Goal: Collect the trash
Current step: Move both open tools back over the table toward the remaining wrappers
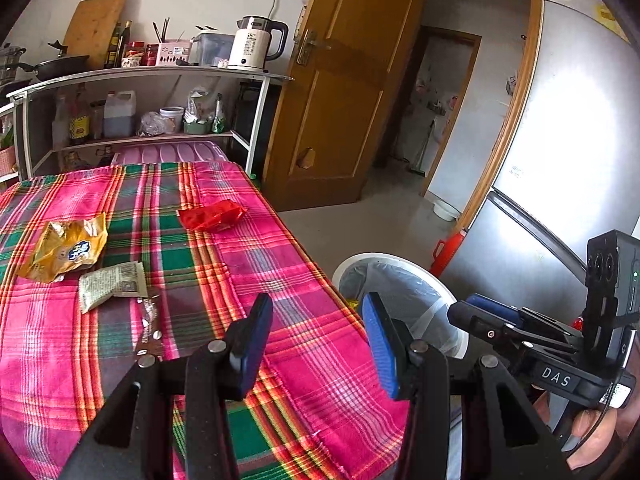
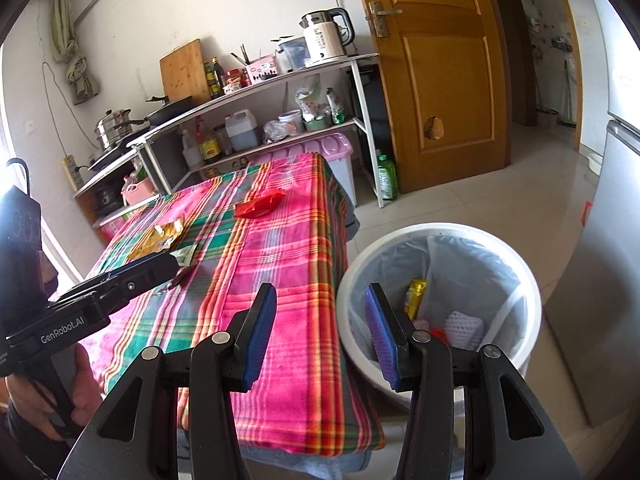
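Left gripper over near edge of bench, jaws wide open, nothing in them. Right gripper above gap between bench and white trash bin, jaws wide open too, empty.

4 bits of trash on plaid cloth: red wrapper far off, alone; yellow snack bag at left; pale printed packet just beside it; clear wrapper nearer left gripper.

Bin has liner bag, sits on floor beside bench. Inside: yellow wrapper, white foam net, something red.
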Demonstrator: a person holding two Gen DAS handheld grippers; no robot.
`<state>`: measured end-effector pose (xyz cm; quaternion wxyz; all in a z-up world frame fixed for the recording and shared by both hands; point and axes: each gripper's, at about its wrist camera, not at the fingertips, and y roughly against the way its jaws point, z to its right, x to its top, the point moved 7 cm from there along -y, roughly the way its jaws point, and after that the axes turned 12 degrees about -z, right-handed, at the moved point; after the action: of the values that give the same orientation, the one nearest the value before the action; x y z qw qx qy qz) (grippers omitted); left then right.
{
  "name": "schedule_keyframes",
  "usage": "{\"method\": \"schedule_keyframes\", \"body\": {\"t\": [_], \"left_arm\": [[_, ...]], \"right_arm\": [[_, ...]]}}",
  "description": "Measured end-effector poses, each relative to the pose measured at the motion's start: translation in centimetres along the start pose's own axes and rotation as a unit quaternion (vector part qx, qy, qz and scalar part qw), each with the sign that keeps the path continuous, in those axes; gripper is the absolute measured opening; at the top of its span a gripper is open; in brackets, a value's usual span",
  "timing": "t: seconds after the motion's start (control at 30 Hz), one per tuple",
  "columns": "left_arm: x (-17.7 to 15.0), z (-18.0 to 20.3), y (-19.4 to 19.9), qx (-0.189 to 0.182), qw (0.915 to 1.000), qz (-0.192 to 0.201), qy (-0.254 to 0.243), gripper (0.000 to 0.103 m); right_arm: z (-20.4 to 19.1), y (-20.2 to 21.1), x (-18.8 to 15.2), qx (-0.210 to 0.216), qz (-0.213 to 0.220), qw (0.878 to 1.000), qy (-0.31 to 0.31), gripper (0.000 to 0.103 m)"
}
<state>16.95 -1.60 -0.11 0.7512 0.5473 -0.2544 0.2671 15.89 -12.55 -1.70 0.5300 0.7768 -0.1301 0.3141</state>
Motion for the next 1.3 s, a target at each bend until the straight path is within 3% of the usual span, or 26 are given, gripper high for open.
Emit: {"method": "schedule_keyframes", "body": {"t": [0.77, 1.3], "left_arm": [[-2.9, -11.1, 3.4, 0.077, 0.9939, 0.019, 0.077, 0.049], [-3.3, -17.2, 5.0, 0.099, 0.9879, 0.030, 0.115, 0.049]], "right_arm": [[-6.8, -4.6, 0.0, 0.048, -0.050, 0.996, 0.053, 0.047], [-14.1, -10.5, 1.2, 0.067, -0.091, 0.989, 0.097, 0.047]]}}
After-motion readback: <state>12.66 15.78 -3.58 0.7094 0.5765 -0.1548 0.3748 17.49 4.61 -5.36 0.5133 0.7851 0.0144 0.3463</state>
